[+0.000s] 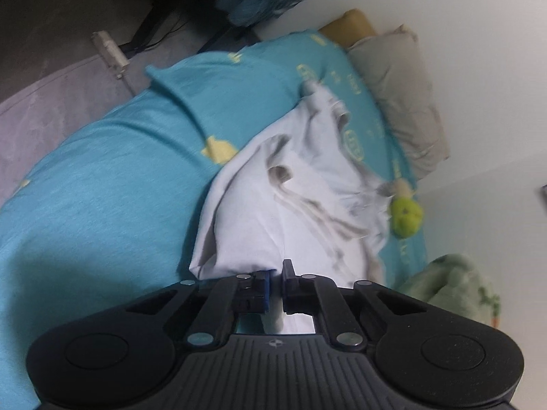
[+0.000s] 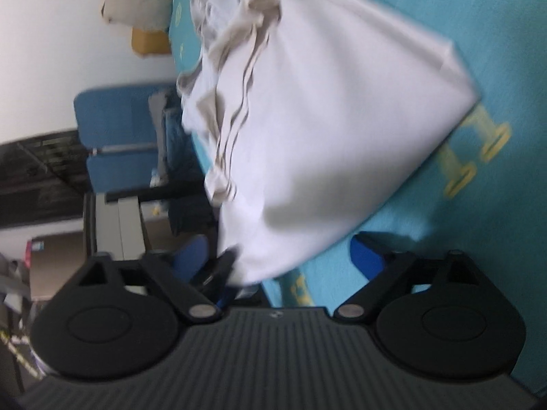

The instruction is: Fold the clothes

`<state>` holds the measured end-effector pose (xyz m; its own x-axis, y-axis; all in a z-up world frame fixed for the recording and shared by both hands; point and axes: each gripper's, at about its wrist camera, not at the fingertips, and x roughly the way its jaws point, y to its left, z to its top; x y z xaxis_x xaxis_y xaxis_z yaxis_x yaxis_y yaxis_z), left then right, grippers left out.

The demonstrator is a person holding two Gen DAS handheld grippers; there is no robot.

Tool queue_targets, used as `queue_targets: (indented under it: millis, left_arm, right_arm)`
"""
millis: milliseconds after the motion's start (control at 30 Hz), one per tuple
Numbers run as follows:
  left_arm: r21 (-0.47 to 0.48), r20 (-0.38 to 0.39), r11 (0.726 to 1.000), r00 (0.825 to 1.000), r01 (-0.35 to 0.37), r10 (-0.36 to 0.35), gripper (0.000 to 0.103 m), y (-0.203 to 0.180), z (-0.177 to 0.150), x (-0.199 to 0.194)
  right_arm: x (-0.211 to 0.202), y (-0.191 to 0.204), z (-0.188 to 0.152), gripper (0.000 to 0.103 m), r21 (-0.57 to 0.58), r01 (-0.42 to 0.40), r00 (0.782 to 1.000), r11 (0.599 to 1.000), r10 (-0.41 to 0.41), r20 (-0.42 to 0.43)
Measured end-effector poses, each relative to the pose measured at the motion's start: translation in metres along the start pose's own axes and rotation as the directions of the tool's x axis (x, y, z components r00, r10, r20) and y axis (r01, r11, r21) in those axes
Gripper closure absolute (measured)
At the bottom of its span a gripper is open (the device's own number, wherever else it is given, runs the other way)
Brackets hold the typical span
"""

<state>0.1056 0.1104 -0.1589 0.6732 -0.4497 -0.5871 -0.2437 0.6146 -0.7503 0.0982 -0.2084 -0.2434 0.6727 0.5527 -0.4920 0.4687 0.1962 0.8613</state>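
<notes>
While the left tongs (image 1: 276, 273) sit clenched on the near edge of the white garment (image 1: 301, 184), a strip of the fabric runs down between the two fingers and shows again in the gap behind them. Garment spreads forward from the left tongs across the teal bedsheet (image 1: 102, 177), bunched and creased toward its far end. Looks like a t-shirt, but motion blur keeps me from confirming.

Ahead-right of the left tongs, beyond the garment: green plush toy (image 1: 406, 217) on the sheet, just beside the cloth's far edge. Further out, grey pillow (image 1: 403, 95) against the white wall (image 1: 478, 68), yellow pillow (image 1: 348, 24) behind it. Pale green blanket (image 1: 454, 287) close on the right of the left tongs.

Right tongs (image 2: 290, 259): released, fingers spread wide. Left finger (image 2: 195, 256) and right finger (image 2: 365, 256) both show blue pads. Garment (image 2: 324, 119) hangs directly ahead of the right tongs, its lowest corner dipping into the gap close by the left finger. Contact there: cannot tell, too blurred. Nothing is pinched.

Teal sheet with yellow print (image 2: 471, 150) fills the area ahead-right of the right tongs. Off to the left of them, past the bed edge: blue chair (image 2: 116, 136).
</notes>
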Motion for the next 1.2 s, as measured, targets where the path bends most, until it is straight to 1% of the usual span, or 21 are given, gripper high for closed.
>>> queue_targets:
  millis: [33,67,100,133,167,200,233,267,300,400,500,600,667,733,833,900,1033,1100,1200]
  left_arm:
    - [0.007,0.016,1.0,1.0,0.019,-0.019,0.097,-0.003,0.001,-0.004]
    - [0.011,0.03,0.999,0.999,0.037,-0.037,0.097,-0.006,0.001,-0.007]
    - [0.014,0.041,0.998,0.998,0.053,-0.054,0.097,-0.008,0.001,-0.009]
    - [0.019,0.047,0.998,0.997,0.064,-0.065,0.097,-0.01,0.001,-0.011]
    - [0.025,0.048,0.997,0.996,0.071,-0.072,0.097,-0.012,0.001,-0.012]
    - [0.032,0.05,0.996,0.996,0.078,-0.079,0.097,-0.014,0.001,-0.014]
    - [0.041,0.05,0.996,0.995,0.083,-0.085,0.097,-0.016,0.0,-0.015]
    - [0.054,0.052,0.995,0.995,0.087,-0.09,0.098,-0.019,-0.001,-0.016]
    - [0.069,0.055,0.994,0.994,0.09,-0.094,0.098,-0.022,-0.002,-0.017]
    - [0.107,0.092,0.988,0.988,0.113,-0.123,0.098,-0.037,-0.006,-0.033]
    - [0.148,0.132,0.98,0.979,0.133,-0.152,0.098,-0.055,-0.01,-0.052]
    - [0.199,0.165,0.969,0.97,0.144,-0.178,0.098,-0.079,-0.017,-0.082]
    - [0.221,0.177,0.964,0.966,0.149,-0.19,0.098,-0.091,-0.025,-0.104]
    - [0.246,0.185,0.958,0.963,0.146,-0.194,0.098,-0.1,-0.034,-0.128]
    - [0.26,0.184,0.955,0.964,0.141,-0.192,0.098,-0.104,-0.054,-0.167]
    - [0.252,0.175,0.958,0.967,0.136,-0.184,0.098,-0.102,-0.068,-0.191]
    - [0.232,0.154,0.963,0.973,0.134,-0.172,0.098,-0.087,-0.094,-0.231]
    - [0.237,0.156,0.964,0.974,0.123,-0.163,0.098,-0.085,-0.102,-0.237]
    - [0.239,0.158,0.966,0.977,0.1,-0.14,0.098,-0.086,-0.104,-0.234]
  right_arm:
    - [-0.004,-0.002,0.003,0.033,0.007,0.01,0.999,1.0,-0.01,0.031]
    - [-0.008,-0.004,0.006,0.037,0.014,0.02,0.998,1.0,-0.02,0.063]
    - [-0.012,-0.006,0.009,0.046,0.021,0.029,0.995,0.999,-0.031,0.094]
    - [-0.018,-0.006,0.011,0.052,0.021,0.038,0.991,0.999,-0.041,0.128]
    - [-0.024,-0.006,0.013,0.054,0.022,0.048,0.986,0.999,-0.051,0.162]
    - [-0.029,-0.006,0.015,0.066,0.022,0.058,0.979,0.998,-0.061,0.195]
    - [-0.032,-0.002,0.015,0.081,0.0,0.065,0.974,0.998,-0.064,0.218]
    - [-0.035,0.004,0.015,0.087,-0.034,0.073,0.971,0.997,-0.063,0.232]
    - [-0.037,0.01,0.014,0.09,-0.068,0.08,0.967,0.994,-0.061,0.247]
    - [-0.051,0.034,0.011,0.093,-0.189,0.078,0.952,0.979,-0.017,0.305]
    - [-0.073,0.057,0.006,0.093,-0.266,0.054,0.945,0.962,0.036,0.324]
    - [-0.098,0.081,-0.001,0.093,-0.328,0.047,0.941,0.943,0.068,0.331]
    - [-0.116,0.095,-0.011,0.094,-0.371,0.064,0.942,0.927,0.067,0.329]
    - [-0.139,0.102,-0.024,0.094,-0.392,0.061,0.945,0.918,0.074,0.32]
    - [-0.169,0.104,-0.049,0.094,-0.421,0.064,0.947,0.905,0.077,0.311]
    - [-0.188,0.102,-0.069,0.093,-0.438,0.069,0.949,0.896,0.076,0.306]
    - [-0.219,0.086,-0.098,0.093,-0.433,0.068,0.953,0.899,0.07,0.296]
    - [-0.227,0.078,-0.105,0.093,-0.428,0.064,0.954,0.902,0.07,0.29]
    - [-0.223,0.074,-0.101,0.093,-0.41,0.082,0.956,0.908,0.045,0.291]
